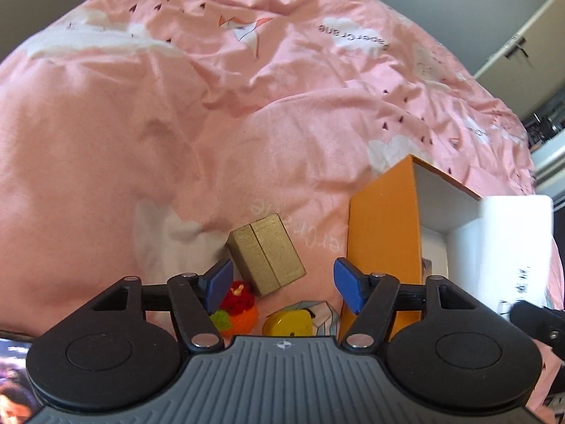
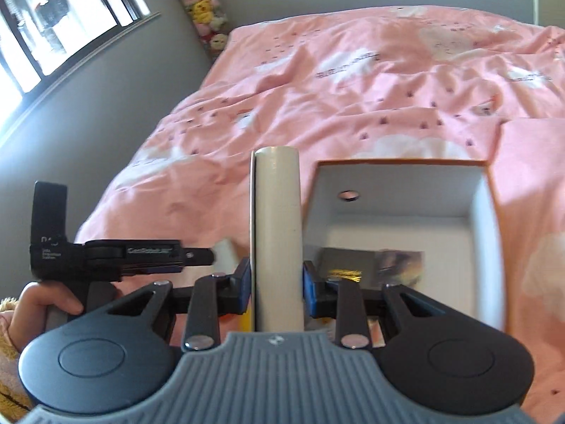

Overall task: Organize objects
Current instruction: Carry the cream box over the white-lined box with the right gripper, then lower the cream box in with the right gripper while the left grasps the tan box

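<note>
The right hand-held gripper (image 2: 276, 284) clamps a tall white rectangular box (image 2: 277, 233) between its blue pads, holding it upright just left of the open orange cardboard box with a white interior (image 2: 399, 190), which sits on the bed's pink patterned duvet (image 2: 353, 81). The left hand-held gripper (image 1: 282, 284) hangs with its jaws spread wide and empty above a gold ribbed rectangular box (image 1: 266, 252), a red and orange crocheted toy (image 1: 240, 305) and a yellow round plastic object (image 1: 287, 323), all beside the orange box.
</note>
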Action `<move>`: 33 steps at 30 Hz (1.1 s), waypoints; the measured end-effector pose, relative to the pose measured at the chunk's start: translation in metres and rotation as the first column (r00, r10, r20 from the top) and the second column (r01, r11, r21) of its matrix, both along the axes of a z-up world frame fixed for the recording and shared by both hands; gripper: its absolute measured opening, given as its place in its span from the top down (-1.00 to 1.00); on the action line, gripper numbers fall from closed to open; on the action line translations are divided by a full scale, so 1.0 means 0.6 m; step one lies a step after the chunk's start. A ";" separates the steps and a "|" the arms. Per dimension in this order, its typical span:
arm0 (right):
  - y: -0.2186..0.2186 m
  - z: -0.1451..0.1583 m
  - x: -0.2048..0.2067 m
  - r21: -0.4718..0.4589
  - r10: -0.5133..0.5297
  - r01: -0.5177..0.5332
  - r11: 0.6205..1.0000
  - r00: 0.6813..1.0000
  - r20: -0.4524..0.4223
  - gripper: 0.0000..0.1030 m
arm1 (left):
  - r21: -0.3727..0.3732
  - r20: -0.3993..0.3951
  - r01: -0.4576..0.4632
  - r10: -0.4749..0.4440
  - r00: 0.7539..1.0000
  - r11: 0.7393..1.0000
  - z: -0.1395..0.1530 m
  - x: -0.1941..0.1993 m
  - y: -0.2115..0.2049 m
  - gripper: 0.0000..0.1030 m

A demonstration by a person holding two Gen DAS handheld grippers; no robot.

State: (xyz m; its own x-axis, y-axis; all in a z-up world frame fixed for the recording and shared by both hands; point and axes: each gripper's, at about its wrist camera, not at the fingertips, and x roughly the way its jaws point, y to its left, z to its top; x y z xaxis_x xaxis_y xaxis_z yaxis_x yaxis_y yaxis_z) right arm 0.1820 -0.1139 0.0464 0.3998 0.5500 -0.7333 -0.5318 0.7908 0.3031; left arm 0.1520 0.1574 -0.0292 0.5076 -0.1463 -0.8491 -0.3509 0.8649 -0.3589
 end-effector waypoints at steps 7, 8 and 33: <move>-0.077 -0.045 0.105 -0.108 -0.077 0.078 0.991 0.997 0.012 0.40 | 0.088 -0.070 -0.036 0.042 0.997 0.995 -0.037 0.048 -0.021 -0.55; -0.075 -0.051 0.115 -0.135 -0.050 0.052 0.989 0.999 0.020 0.40 | 0.092 -0.084 -0.032 0.040 0.996 0.995 -0.042 0.053 -0.022 -0.55; 0.067 -0.199 0.128 -0.822 0.913 -0.476 0.313 0.388 0.124 0.41 | 0.115 -0.101 0.074 -0.062 0.993 0.991 -0.026 0.092 -0.020 -0.14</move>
